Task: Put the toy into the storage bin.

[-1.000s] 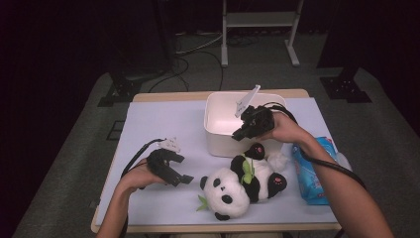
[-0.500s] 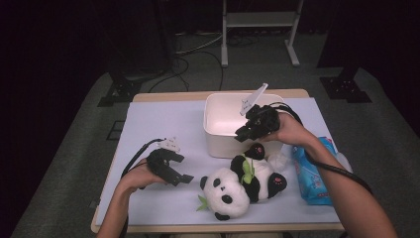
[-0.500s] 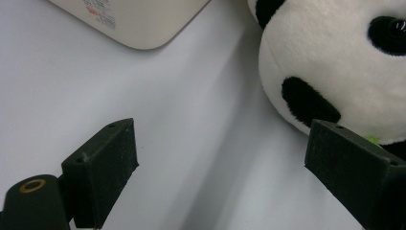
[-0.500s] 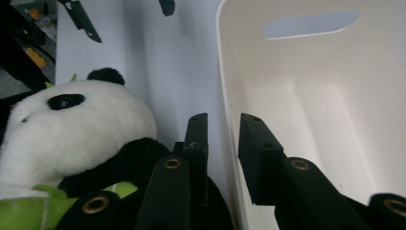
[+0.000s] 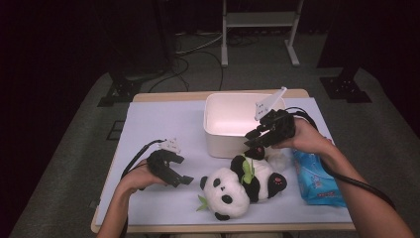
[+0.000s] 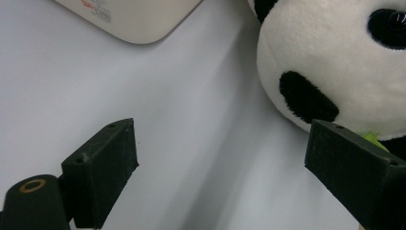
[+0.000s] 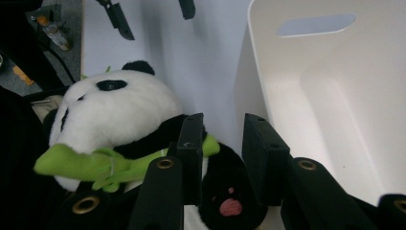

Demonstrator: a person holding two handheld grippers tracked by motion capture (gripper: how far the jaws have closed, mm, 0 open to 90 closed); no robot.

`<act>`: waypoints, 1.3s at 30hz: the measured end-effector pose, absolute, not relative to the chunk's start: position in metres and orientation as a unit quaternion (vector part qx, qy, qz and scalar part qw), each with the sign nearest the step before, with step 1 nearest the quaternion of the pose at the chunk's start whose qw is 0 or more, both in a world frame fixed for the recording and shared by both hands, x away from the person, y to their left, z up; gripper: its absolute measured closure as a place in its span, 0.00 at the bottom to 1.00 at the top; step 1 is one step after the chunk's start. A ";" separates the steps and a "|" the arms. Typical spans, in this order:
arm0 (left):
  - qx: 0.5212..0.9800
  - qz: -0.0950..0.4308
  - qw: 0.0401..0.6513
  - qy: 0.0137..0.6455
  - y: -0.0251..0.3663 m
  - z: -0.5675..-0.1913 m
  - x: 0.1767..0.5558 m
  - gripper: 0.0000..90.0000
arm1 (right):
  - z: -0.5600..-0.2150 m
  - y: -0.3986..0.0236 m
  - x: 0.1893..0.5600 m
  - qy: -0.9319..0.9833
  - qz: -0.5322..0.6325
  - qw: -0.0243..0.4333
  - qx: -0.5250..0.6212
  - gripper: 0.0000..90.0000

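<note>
Right tool: the right tool (image 5: 253,139) hangs over the near right corner of the white bin (image 5: 218,106), just above the panda's raised black foot (image 7: 225,191). In the right gripper view the jaws stand a narrow way apart, with that foot seen below the gap and the pads not pressing on it. The jaws have just been opening and hold nothing.

Left tool: the left tool (image 5: 181,176) sits low over the tabletop (image 5: 163,124) at about 9 o'clock from the panda. Its jaws are spread wide and empty, with bare white surface between them in the left gripper view. The panda's head comes close to one pad there; I cannot tell if they touch.

Plush panda: the plush panda (image 5: 240,186) lies on the tabletop at 6 o'clock from the bin, just beside its near wall. It holds a green bamboo sprig (image 7: 91,165) across its chest.

White bin: it stands open behind the panda, with a handle slot (image 7: 316,24) in one wall.

Blue pack: a blue wipes pack (image 5: 317,178) lies flat at 3 o'clock from the panda, under the person's right forearm (image 5: 356,188).
</note>
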State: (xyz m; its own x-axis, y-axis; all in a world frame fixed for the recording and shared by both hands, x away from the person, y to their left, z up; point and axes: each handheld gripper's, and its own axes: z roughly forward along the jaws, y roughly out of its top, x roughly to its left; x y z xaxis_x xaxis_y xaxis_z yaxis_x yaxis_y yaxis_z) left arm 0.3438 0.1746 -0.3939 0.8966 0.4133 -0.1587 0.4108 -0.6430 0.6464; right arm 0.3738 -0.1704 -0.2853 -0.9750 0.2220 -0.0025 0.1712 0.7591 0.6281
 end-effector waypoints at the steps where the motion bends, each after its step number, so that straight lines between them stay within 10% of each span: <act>1: 0.906 0.003 0.357 0.226 0.174 -0.394 0.344 0.11 | -0.286 -0.172 0.372 0.937 0.332 0.039 0.103 0.76; 39: 0.906 0.004 0.358 0.226 0.174 -0.390 0.337 0.11 | -0.319 -0.164 0.311 0.950 0.306 -0.005 0.057 0.65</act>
State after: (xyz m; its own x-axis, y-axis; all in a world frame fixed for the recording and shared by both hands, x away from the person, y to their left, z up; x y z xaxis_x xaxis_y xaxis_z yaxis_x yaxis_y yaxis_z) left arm 0.3366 0.1738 -0.3901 0.8979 0.4122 -0.1542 0.4061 -0.6410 0.6513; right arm 0.3108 -0.1637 -0.3189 -0.9933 0.1059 0.0453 0.1124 0.8059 0.5813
